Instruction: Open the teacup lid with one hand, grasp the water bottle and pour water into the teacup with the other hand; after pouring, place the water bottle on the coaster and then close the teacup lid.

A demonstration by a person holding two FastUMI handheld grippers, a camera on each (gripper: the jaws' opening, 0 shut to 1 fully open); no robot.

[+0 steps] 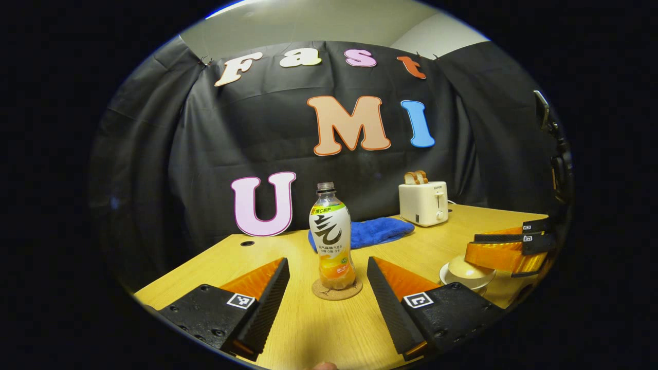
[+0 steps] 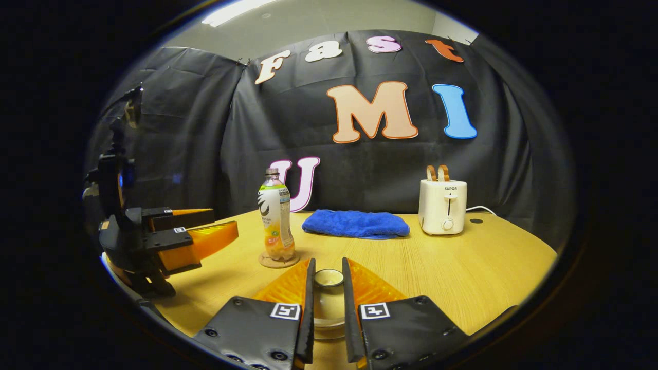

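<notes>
A clear bottle (image 1: pixel 331 236) with orange drink in its bottom and no cap stands upright on a round cork coaster (image 1: pixel 336 291). My left gripper (image 1: pixel 327 259) is open, its fingers spread to either side just short of the bottle and not touching it. In the right gripper view the bottle (image 2: pixel 277 221) stands beyond the left gripper (image 2: pixel 226 221). The white teacup (image 1: pixel 467 272) sits to the right with its lid on. My right gripper (image 2: pixel 329 270) is shut on the lid's knob (image 2: pixel 329 278). The right gripper (image 1: pixel 470 245) is also seen in the left gripper view, over the cup.
A blue cloth (image 2: pixel 355 224) lies at the back of the wooden table (image 2: pixel 462 267). A white toaster (image 2: pixel 443 205) with toast in its slots stands to the cloth's right, its cord trailing behind. A small round hole (image 1: pixel 247 242) marks the table's far left.
</notes>
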